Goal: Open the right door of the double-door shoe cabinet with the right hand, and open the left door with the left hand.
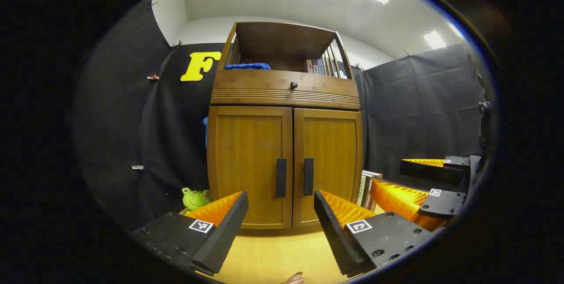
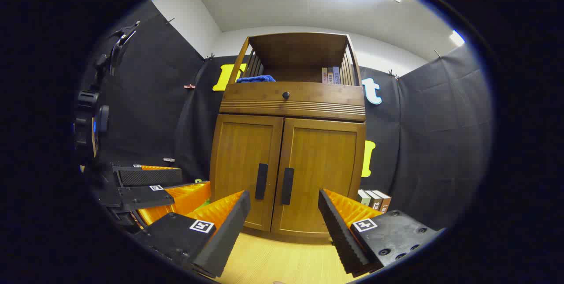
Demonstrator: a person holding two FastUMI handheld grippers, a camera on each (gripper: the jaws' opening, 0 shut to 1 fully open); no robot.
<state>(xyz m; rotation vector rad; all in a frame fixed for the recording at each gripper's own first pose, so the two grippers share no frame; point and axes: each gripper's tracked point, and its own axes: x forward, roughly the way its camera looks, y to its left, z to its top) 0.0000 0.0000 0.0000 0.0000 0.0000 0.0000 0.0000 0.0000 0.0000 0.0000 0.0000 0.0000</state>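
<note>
black cloth walls close in a booth with a pale wooden desk [image 1: 273,253] at the bottom. going left to right in the left gripper view: a green frog toy [image 1: 195,198] sits by the cabinet's left foot, then the shoe cabinet [image 1: 284,99] stands on the desk, both doors shut. its left door [image 1: 249,165] and right door [image 1: 328,165] each carry a dark vertical handle at the centre seam. a blue cloth [image 1: 247,66] lies on the open top shelf. books [image 1: 368,187] stand right of the cabinet. the left gripper [image 1: 280,226] hangs before the doors, fingers spread apart, touching nothing. the right gripper [image 2: 284,226], seen in the right gripper view, is likewise spread wide, short of the handles.
</note>
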